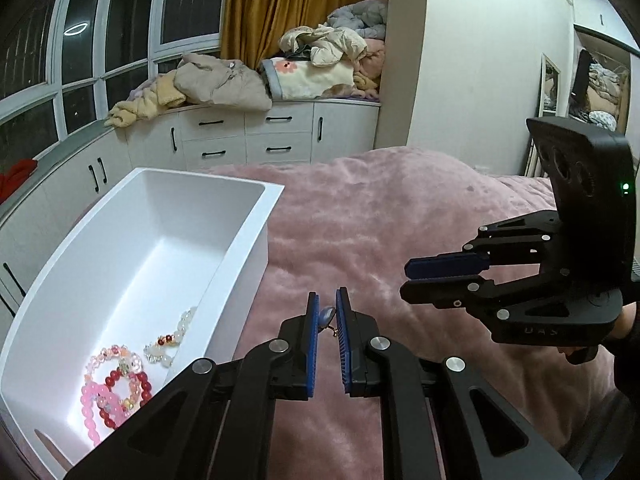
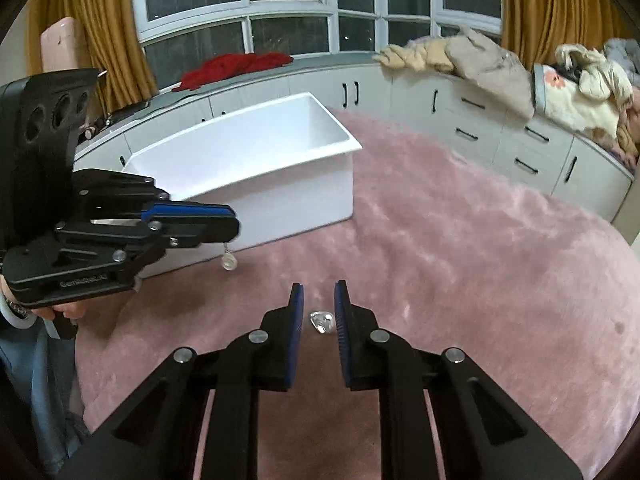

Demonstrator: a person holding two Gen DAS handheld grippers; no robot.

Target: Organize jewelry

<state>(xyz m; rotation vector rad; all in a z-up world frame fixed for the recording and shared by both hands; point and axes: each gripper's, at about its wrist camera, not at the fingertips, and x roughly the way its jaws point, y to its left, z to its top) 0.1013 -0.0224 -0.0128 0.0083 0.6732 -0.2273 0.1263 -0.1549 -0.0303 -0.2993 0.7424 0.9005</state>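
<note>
Clear pendant (image 1: pixel 326 315) half-hidden in left claw (image 1: pixel 328 300)

Indoor light is even and moderately bright; the window (image 2: pixel 288 36) is dark. Fisheye curvature and black vignetting surround it.

1. Dark windows (image 2: pixel 288 36) with white frames curve round the room, night outside.
2. Mustard curtains (image 1: pixel 296 4) hang beside them.
3. White cabinets (image 1: pixel 256 136) below carry heaped clothes (image 1: pixel 224 80).
4. A pink plush blanket (image 2: pixel 460 240) fills the foreground.
</note>
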